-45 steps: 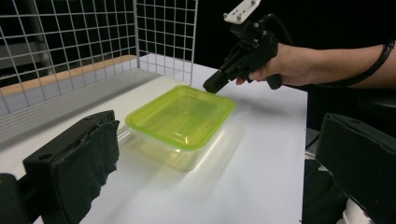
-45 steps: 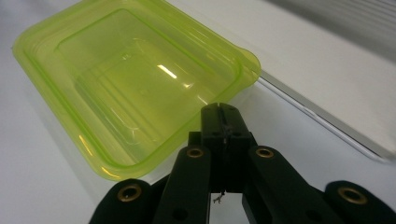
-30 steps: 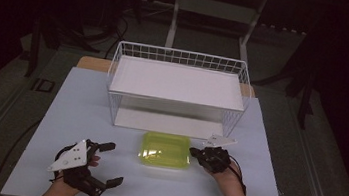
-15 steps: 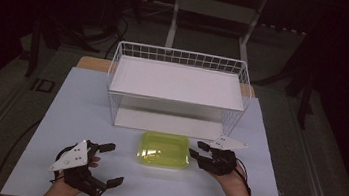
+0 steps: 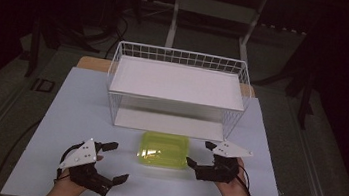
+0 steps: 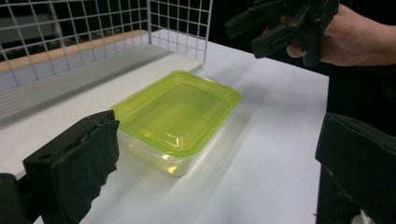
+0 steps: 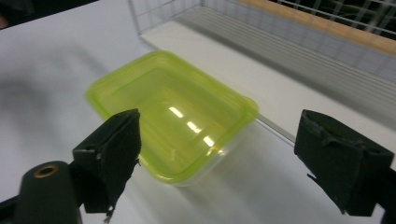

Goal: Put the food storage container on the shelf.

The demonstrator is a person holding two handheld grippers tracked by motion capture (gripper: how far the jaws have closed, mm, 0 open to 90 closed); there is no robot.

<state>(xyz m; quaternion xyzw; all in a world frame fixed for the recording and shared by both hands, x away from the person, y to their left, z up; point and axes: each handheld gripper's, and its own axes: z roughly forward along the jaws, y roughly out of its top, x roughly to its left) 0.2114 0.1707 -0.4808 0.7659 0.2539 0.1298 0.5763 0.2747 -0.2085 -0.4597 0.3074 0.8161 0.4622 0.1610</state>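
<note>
A clear plastic box with a yellow-green lid [image 5: 163, 149] lies flat on the white table in front of the wire rack. My right gripper [image 5: 200, 154] hovers just off the box's right end. Its jaws have just been opening and now stand wide with nothing between them. In the right gripper view the box [image 7: 173, 112] lies ahead of the spread right gripper [image 7: 219, 126]. My left gripper [image 5: 119, 162] is open to the left of the box, apart from it. In the left gripper view the box [image 6: 177, 112] lies beyond the open left gripper [image 6: 217, 135], and the right gripper [image 6: 261, 32] is farther off.
A white wire rack [image 5: 177, 83] with an upper and a lower shelf stands just behind the box, its open front facing me. The white table top [image 5: 80, 111] has bare room to the left and right. Dark floor and stand legs lie beyond the table.
The right gripper's jaws went from shut at the box's right end to wide open, and that hand lifted and drew slightly back to the right. The box and the left gripper stayed put.
</note>
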